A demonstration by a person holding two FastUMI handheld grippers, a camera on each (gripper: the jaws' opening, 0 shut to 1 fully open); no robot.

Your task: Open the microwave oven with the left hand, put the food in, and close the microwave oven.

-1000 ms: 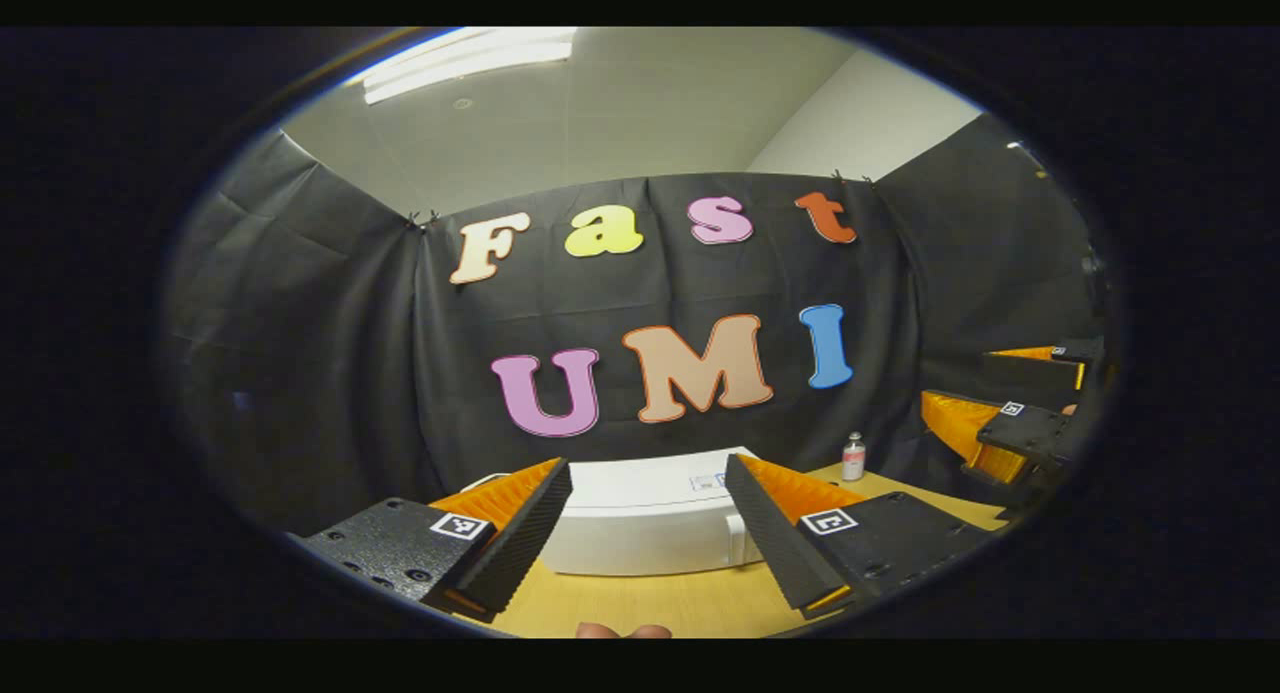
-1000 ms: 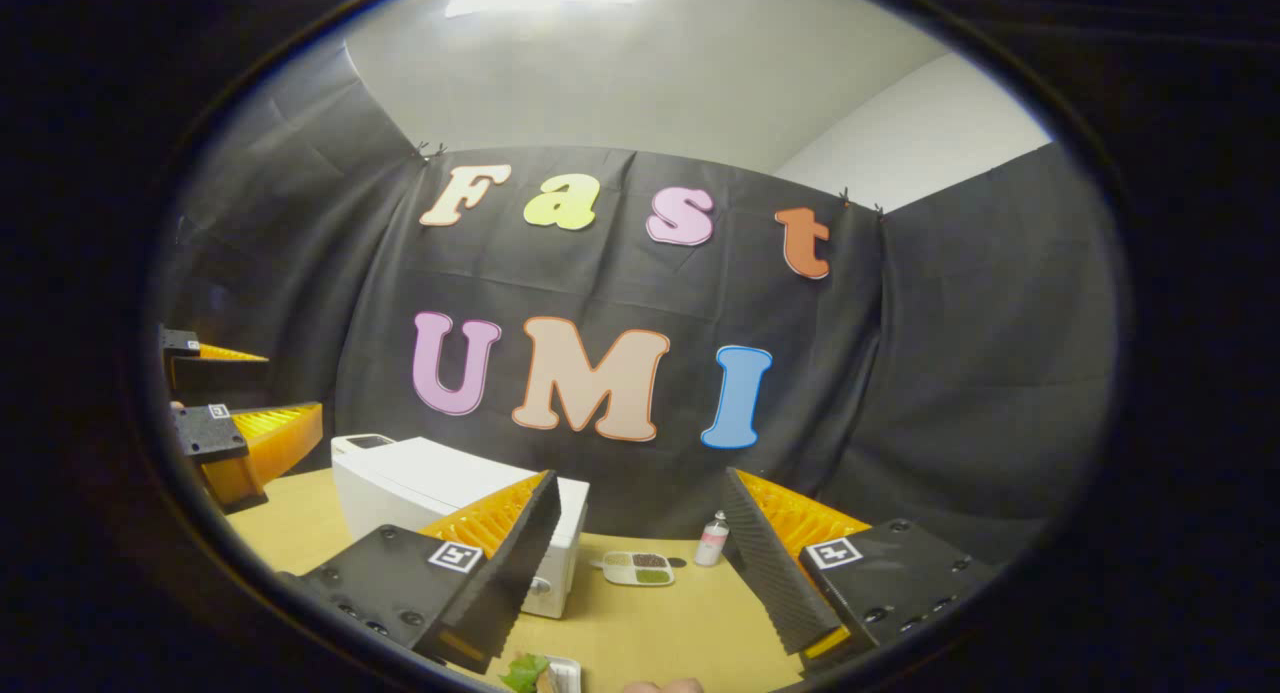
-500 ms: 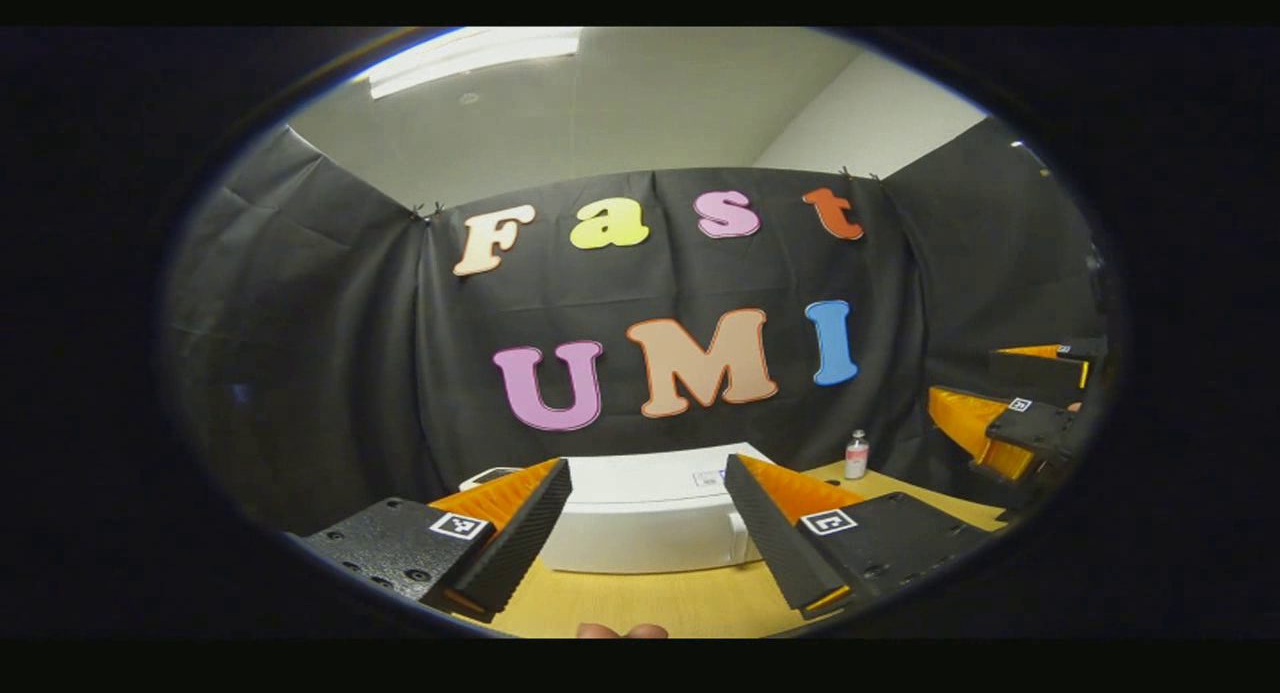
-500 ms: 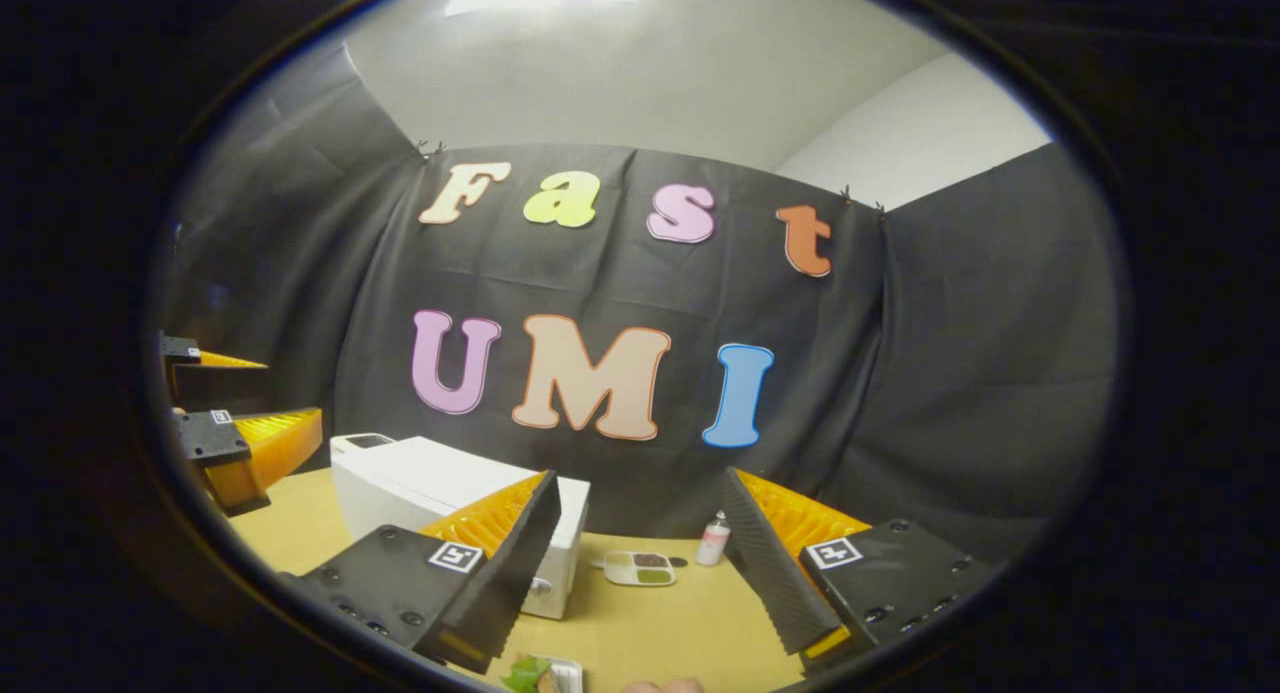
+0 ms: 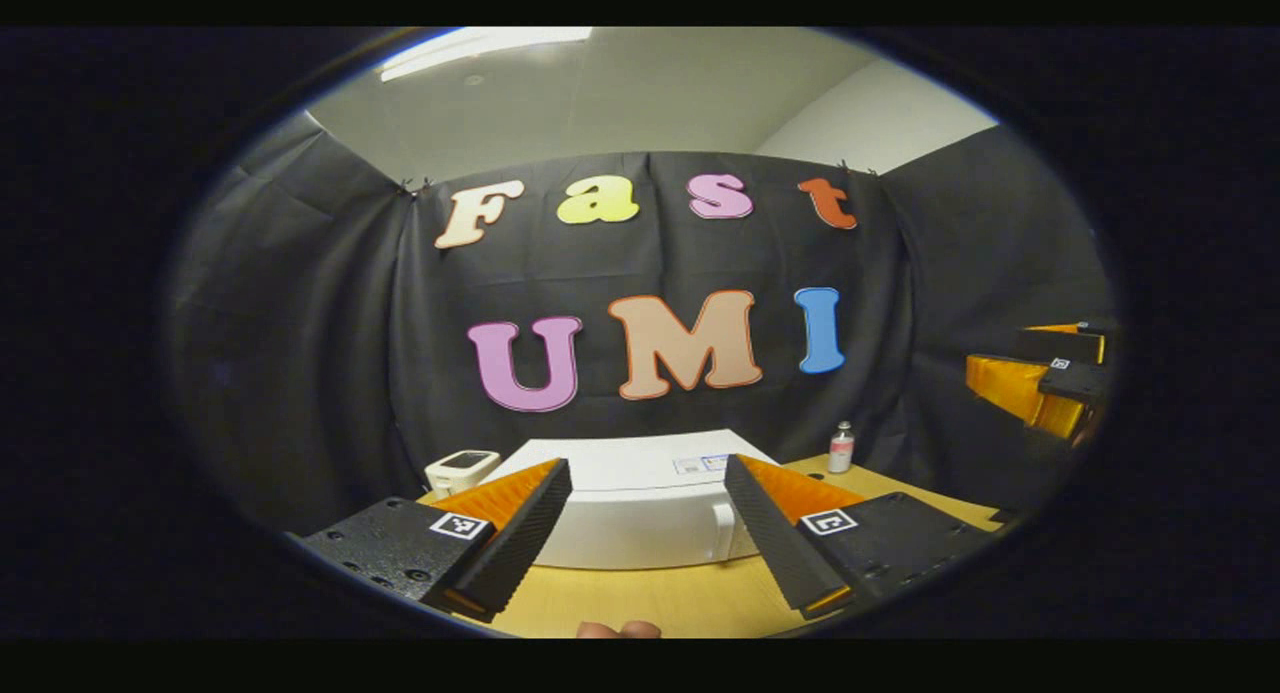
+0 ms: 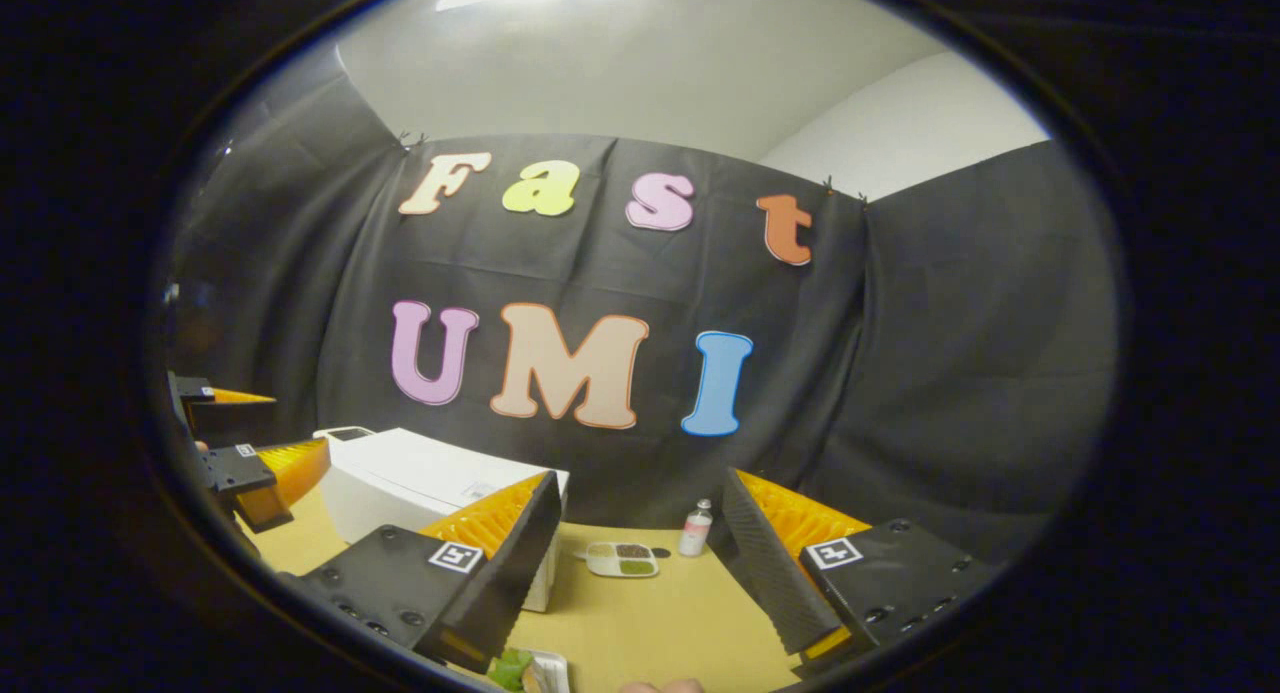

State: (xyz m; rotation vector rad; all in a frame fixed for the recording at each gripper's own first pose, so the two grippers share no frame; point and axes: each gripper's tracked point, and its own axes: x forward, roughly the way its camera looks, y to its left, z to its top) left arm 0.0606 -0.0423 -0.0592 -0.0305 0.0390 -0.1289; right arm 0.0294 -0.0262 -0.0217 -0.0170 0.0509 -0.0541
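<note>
Two grippers hovering over tabletop (image 6: 640, 623), jaws of both standing apart, gripping nothing. Left gripper (image 5: 648, 533) pointing at white microwave oven (image 5: 640, 508), door shut, sitting just beyond jaws. Right gripper (image 6: 640, 563) hanging above food (image 6: 515, 668), which is lying near its left jaw. Compartment dish (image 6: 620, 559) and small bottle (image 6: 695, 529) sitting farther ahead between jaws.

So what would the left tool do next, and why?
Probably move forward to the microwave handle. The door looks closed, the left tool is open and holds nothing, with the table between them, and the door must open before food goes in.
</note>
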